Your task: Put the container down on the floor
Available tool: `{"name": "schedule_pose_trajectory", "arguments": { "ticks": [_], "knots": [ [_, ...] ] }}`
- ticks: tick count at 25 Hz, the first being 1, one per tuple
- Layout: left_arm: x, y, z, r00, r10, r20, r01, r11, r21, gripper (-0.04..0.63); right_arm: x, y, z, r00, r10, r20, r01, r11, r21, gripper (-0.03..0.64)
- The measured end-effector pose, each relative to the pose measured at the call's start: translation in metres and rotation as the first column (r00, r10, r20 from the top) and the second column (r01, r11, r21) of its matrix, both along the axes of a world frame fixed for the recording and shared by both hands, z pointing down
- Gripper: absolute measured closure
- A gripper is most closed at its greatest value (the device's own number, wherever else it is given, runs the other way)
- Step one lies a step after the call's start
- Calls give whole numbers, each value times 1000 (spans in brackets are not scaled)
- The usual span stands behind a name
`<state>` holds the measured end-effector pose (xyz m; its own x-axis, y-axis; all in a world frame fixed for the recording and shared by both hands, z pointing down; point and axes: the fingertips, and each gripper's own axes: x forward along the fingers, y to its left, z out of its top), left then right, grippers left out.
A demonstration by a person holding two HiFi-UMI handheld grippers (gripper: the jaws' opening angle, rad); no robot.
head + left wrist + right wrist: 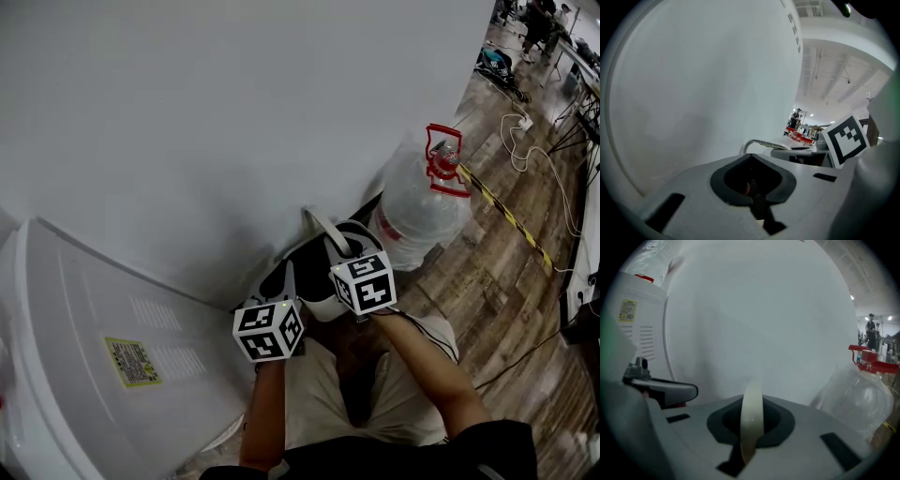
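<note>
HANDLE IN ONE SURE GRIP: The right gripper (341, 246) is clenching the thin white handle (752, 413) of the container (307, 264), which is sitting low against the wall (234, 112) at centre frame, a water jug (417, 202) standing at its 2 o'clock. The left gripper (286, 279), at the container's 8 o'clock, is showing its jaws pressed together; what they are pinching, if anything, is not showing. The narrow handle may be slipping or twisting, tipping the container into wall or jug. Grippers and the person's legs are hiding its body and the floor beneath.
</note>
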<state>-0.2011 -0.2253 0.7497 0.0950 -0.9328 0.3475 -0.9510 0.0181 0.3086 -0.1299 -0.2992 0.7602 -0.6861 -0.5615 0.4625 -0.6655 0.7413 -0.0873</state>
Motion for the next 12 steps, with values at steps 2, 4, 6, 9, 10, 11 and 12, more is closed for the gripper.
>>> {"name": "schedule_pose_trajectory", "arguments": {
  "ticks": [2, 4, 6, 9, 10, 11, 12],
  "knots": [
    [3, 2, 7, 1000, 9, -8, -9, 1000, -15, 583, -1, 3, 11, 1000, -3, -23, 2, 1000, -18, 586],
    [6, 4, 14, 1000, 17, -11, -17, 999, -32, 583, -2, 4, 21, 999, -8, -45, 6, 1000, -30, 586],
    [9, 5, 23, 1000, 21, -22, -22, 998, -50, 583, -3, 5, 31, 998, -14, -66, 11, 999, -36, 586],
    [12, 8, 40, 999, 21, -39, -24, 996, -83, 583, -6, 7, 45, 995, -25, -93, 21, 999, -46, 586],
    [13, 10, 45, 999, 20, -44, -24, 995, -94, 583, -6, 7, 49, 995, -30, -98, 25, 999, -48, 586],
    [15, 11, 50, 999, 20, -48, -25, 994, -104, 583, -6, 8, 53, 995, -33, -99, 28, 998, -51, 586],
    [17, 12, 55, 998, 25, -52, -31, 993, -114, 583, -6, 8, 57, 994, -34, -100, 28, 998, -54, 586]
  ]
}}
